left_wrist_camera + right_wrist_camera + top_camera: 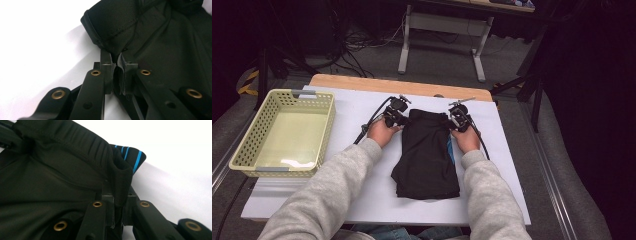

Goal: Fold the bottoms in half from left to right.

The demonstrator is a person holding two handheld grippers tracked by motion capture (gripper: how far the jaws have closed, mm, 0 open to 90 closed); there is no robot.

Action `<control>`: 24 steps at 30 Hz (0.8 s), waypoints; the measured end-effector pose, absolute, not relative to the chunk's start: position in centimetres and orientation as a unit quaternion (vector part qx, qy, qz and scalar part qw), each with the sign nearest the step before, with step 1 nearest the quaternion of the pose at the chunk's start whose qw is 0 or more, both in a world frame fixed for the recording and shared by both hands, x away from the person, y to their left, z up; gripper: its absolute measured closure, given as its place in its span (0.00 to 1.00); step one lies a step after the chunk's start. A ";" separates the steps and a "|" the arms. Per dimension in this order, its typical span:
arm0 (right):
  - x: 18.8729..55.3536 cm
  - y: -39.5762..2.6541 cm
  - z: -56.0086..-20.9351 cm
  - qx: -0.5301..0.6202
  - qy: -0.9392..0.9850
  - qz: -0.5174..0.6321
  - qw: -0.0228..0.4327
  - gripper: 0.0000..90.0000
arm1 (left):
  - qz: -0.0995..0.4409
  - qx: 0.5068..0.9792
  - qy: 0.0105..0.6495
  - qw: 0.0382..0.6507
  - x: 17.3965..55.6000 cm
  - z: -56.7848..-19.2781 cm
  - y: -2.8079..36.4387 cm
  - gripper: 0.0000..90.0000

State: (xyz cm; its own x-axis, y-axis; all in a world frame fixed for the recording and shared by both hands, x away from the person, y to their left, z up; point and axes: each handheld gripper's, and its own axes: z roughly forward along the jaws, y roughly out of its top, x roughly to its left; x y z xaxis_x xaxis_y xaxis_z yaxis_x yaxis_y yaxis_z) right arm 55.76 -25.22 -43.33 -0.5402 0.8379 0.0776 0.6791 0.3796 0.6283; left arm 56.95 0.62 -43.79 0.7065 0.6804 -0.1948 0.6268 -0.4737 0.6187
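together two grippers, left gripper and right gripper, pinch one black garment.

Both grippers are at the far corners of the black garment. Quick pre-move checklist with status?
1. Left gripper shut on the black garment: ok, a thin edge of cloth is pinched between its jaws in the left gripper view.
2. Right gripper shut on the garment: ok, the thick ribbed hem is clamped.
3. Grips at matching corners: ok, in the high view left and right sit at the far left and far right corners.
4. Whether each grip takes every layer: cannot tell.
5. Garment flat on the white board: ok, folded, near edge free.
6. Yellow basket out of the way: ok, apart at the left.
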 end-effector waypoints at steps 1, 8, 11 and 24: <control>55.7 -25.2 -43.2 0.461 0.820 0.314 0.128 0.94 | 0.045 0.857 0.379 0.346 56.9 -43.6 0.7 0.93; 55.4 -25.4 -42.0 0.451 0.811 0.344 0.141 0.94 | 0.064 0.847 0.376 0.371 56.7 -42.4 1.2 0.93; 55.2 -25.5 -41.5 0.448 0.808 0.355 0.145 0.94 | 0.072 0.844 0.373 0.379 56.5 -41.8 1.4 0.93; 54.0 -26.0 -39.1 0.426 0.797 0.393 0.171 0.94 | 0.106 0.837 0.346 0.411 55.5 -39.5 1.9 0.93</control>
State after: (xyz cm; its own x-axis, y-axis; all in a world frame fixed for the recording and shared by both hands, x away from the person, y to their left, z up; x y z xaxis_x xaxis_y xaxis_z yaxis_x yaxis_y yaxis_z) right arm 54.03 -25.95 -39.11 -0.5780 0.8137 0.0614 0.5446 0.3287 0.7716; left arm 55.46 1.86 -39.51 0.7382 0.6662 -0.1062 0.4916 -0.4234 0.7609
